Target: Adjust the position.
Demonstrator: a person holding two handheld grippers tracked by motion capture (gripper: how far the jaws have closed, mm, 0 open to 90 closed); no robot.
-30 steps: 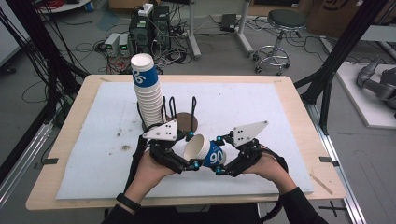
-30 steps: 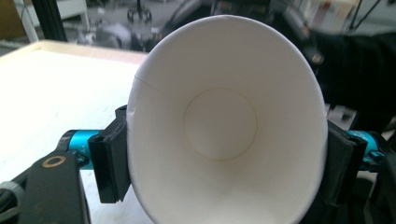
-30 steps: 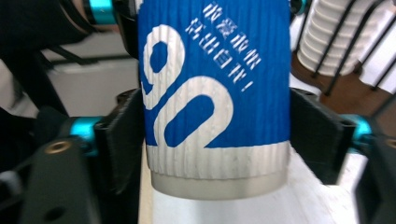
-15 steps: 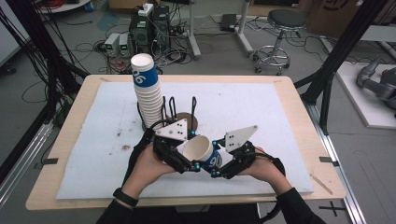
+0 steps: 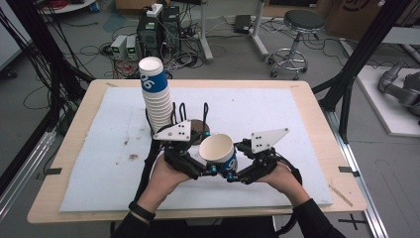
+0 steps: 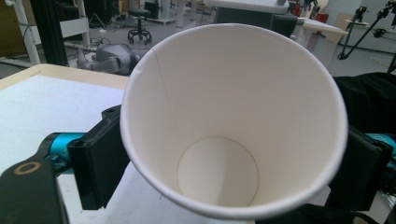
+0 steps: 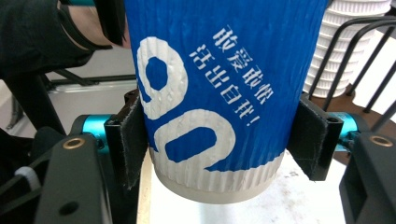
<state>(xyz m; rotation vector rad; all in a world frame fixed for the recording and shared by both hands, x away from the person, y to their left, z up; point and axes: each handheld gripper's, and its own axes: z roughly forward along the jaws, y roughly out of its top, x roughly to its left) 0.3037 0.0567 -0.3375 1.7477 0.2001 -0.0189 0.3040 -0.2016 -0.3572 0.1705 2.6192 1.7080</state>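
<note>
Cup: one blue paper cup (image 5: 218,152) with white lettering, held above the near middle of the bench (image 5: 317,106), mouth tilted up and toward the left tool; its white inside shows in the left gripper view (image 6: 219,116); its ribbed blue wall shows in the right gripper view (image 7: 219,84)

Right tool: the right tool (image 5: 236,174) clamps the cup low on its wall, near the base; both pads press the ribbed sleeve (one on each side) (image 7: 217,154)

Left tool: the left tool (image 5: 205,168) stands at the cup's rim, a jaw on either side (image 6: 229,168); its jaws have just been opening; the cup is between them; whether the pads touch the rim I cannot tell

Stack: a tall stack of cups (image 5: 154,94), leaning slightly, stands in a black wire holder (image 5: 193,116) on a round brown base, just behind the tools

Bench cover: a white sheet (image 5: 89,148) with a few brown marks at its left
</note>
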